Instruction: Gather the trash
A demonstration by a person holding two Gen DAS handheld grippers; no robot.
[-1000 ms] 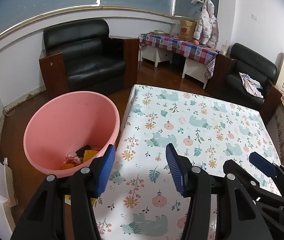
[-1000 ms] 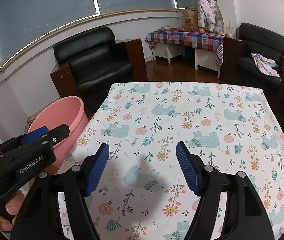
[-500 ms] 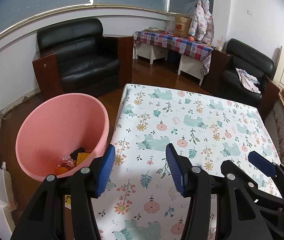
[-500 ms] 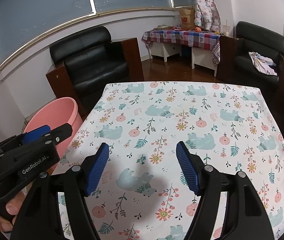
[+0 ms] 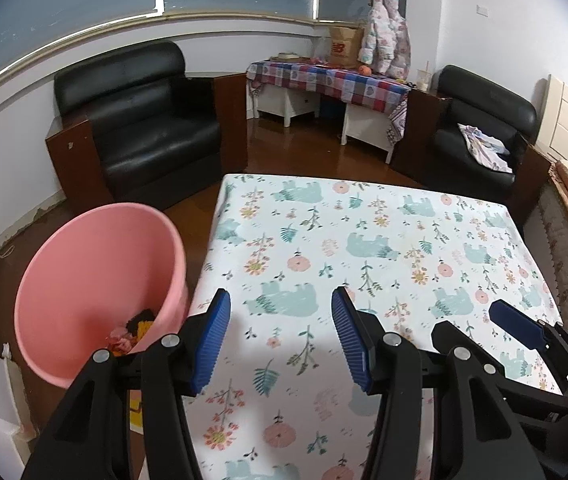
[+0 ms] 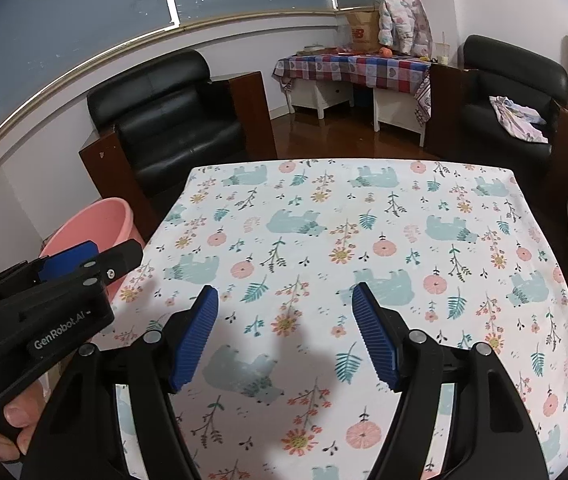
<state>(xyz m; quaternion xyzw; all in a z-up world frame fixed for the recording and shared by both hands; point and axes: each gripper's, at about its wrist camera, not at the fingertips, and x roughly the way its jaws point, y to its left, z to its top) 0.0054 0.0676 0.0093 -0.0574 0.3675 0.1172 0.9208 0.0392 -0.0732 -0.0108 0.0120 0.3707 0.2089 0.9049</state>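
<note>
- Left gripper (image 5: 279, 336): lower centre of the left wrist view, black arms with blue ribbed pads, jaws standing well apart with nothing between them, over the near left part of the table.
- Right gripper (image 6: 284, 332): lower centre of the right wrist view, same build, jaws spread wide and holding nothing, over the tablecloth.
- Table (image 5: 364, 248): centre of both views, covered by a white cloth printed with teal bears, pink flowers and leaves.
- Pink tub (image 5: 95, 280): lower left of the left wrist view, on the brown floor just beside the table's left edge.
- Trash (image 5: 131, 332): a small heap of red, orange and dark scraps at the tub's bottom, partly hidden behind the left gripper's arm.
- Hand (image 6: 11, 428): lower left corner of the right wrist view, fingers wrapped on the left gripper's handle.
- Black armchair (image 5: 139, 120): upper left, against the wall below the window.
- Second black armchair (image 5: 480, 128): upper right, crumpled cloth on its seat.
- Side table (image 5: 324, 80): upper centre, under a checked cloth.
</note>
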